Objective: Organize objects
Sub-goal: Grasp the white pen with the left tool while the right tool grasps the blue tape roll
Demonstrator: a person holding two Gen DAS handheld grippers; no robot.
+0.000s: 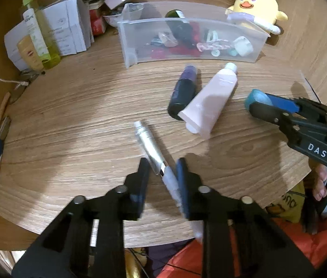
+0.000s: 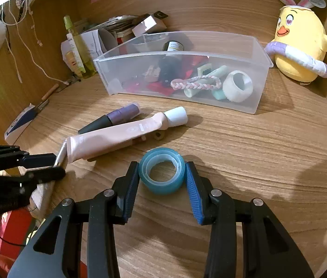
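Left gripper (image 1: 162,173) pinches a thin silver tube (image 1: 149,147), jaws narrow, tube sticking out ahead of the tips. Right gripper (image 2: 162,173) clamps the teal tape roll (image 2: 162,170) between its pads. Beyond the fingers lie a pink tube (image 2: 121,136) and purple stick (image 2: 114,117), then the clear bin (image 2: 259,88). Pickup step; next, lift and carry both over the bin's front wall.

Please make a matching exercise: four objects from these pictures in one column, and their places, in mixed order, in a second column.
1. blue-green roll of tape
2. slim silver tube
3. white ring-shaped tape roll
4. yellow plush chick

a. inside the clear plastic bin
b. between the left jaws
c. beside the bin, on the wooden table
d. between the right jaws

Pairs: 1-d, 2-b, 3-a, 4-c
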